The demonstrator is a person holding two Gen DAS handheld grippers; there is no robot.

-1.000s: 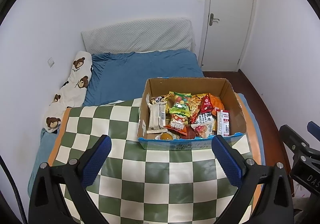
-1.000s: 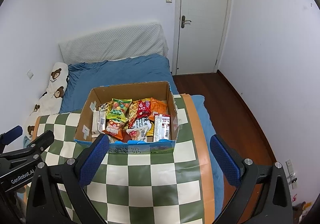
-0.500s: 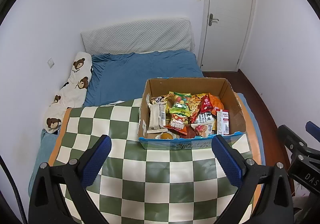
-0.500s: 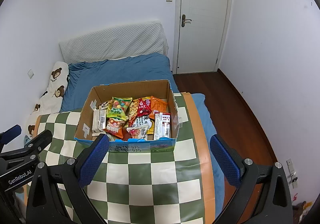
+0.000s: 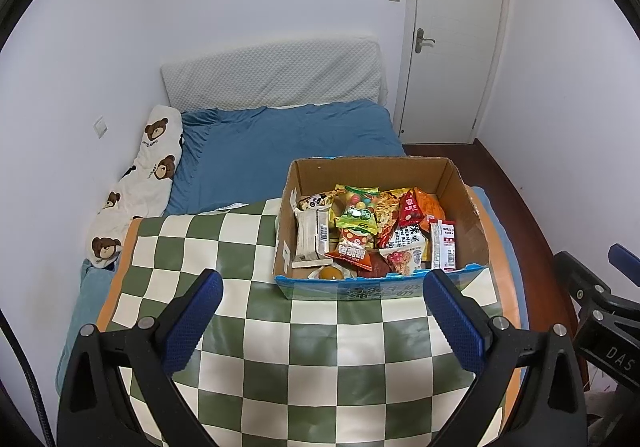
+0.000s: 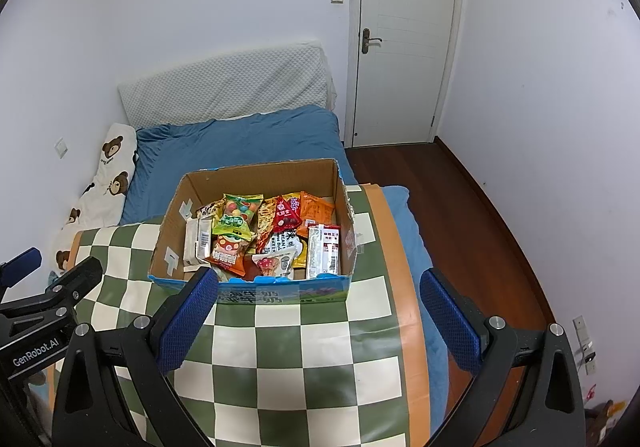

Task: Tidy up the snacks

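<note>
The snacks (image 5: pixel 372 231) all lie in the box (image 5: pixel 466 187), heaped rather than ranged; none shows on the cloth (image 5: pixel 280 359). That fits either a box just filled or one waiting to be sorted out, and the pictures do not settle which. The box stands at the far right of the checked cloth, its blue near wall toward both grippers. The left gripper (image 5: pixel 322 287) and right gripper (image 6: pixel 320 285) hang near, jaws wide apart, holding nothing. Beyond lie a blue bed (image 5: pixel 280 143), a bear pillow (image 5: pixel 140 183) at left, and a door (image 5: pixel 456 31). Nothing stands between grippers and box.
</note>
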